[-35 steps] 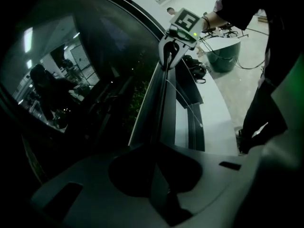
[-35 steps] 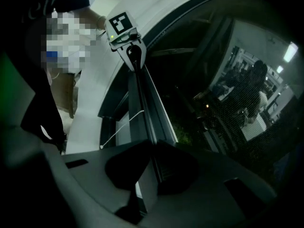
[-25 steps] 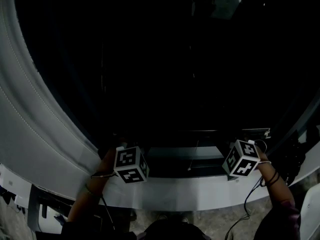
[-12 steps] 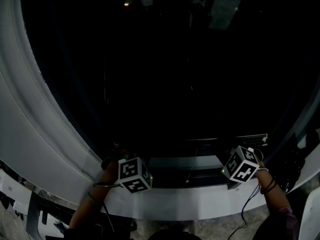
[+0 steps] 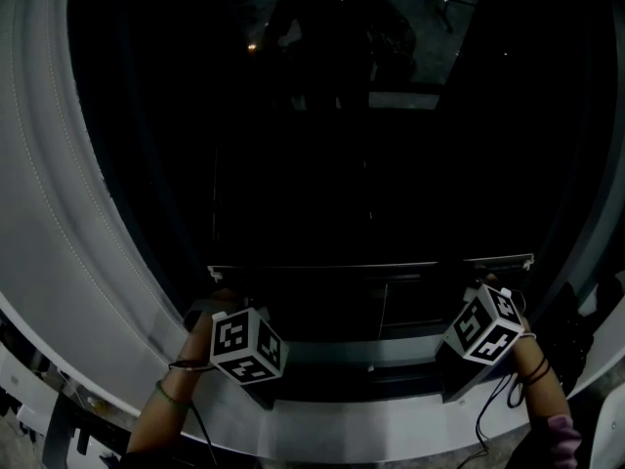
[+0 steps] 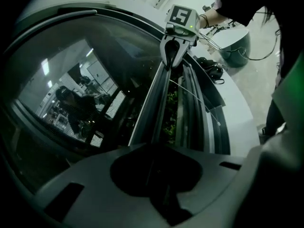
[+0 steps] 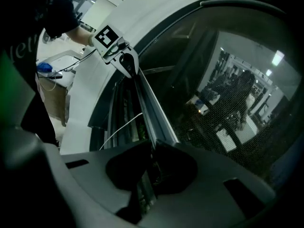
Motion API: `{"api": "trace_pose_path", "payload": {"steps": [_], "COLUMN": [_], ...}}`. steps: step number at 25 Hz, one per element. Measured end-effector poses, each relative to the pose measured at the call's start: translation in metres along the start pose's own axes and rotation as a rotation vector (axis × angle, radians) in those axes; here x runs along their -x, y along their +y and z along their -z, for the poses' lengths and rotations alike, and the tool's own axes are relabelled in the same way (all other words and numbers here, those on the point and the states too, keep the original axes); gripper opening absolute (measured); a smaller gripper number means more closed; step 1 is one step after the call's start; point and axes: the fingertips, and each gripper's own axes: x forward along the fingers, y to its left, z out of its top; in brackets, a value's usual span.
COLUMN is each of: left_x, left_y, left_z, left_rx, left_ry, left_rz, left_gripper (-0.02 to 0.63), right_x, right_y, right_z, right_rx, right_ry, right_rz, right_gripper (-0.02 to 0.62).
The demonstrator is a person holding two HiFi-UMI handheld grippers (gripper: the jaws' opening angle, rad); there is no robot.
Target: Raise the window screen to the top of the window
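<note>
Nearest you, your left gripper (image 6: 156,167) and right gripper (image 7: 149,167) are each clamped tight on the bottom rail (image 5: 371,265) of the window screen (image 7: 223,118), one near each end. That spacing probably keeps the rail level as it lifts. The rail sits low, not far above the white sill (image 5: 371,428). Dark glass rises beyond, so most of the climb looks undone.

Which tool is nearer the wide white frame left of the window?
Left. The left tool grips the screen bar at the end beside that frame; the right tool grips the bar's opposite end, far from it.
</note>
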Motion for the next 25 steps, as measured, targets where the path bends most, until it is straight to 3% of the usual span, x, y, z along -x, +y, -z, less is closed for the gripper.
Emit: {"api": "trace_pose_path", "payload": {"steps": [6,12,19,25], "left_x": [0.029,0.060,0.092,0.121], "left_y": [0.058,0.136,0.189,0.248], "left_z": [-0.024,-0.051,-0.073,-0.096], "left_rx": [0.032,-0.017,-0.029,-0.065], "left_ry": [-0.084,-0.129,-0.166,-0.170], "left_rz": [-0.098,-0.209,-0.239,-0.347], "left_gripper": [0.041,0.041,0.043,0.043], "right_x": [0.032,0.068,0.101,0.130], "right_y": [-0.048,-0.118,-0.162,-0.212], "right_z": [-0.031,-0.074,-0.109,-0.142], "right_rx": [0.038,0.094,0.148,0.197], "right_ry": [-0.060,-0.131,-0.151,-0.170], "right_rz": [0.116,0.242,0.307,0.439], "right_gripper": [0.034,0.037,0.037,0.038]}}
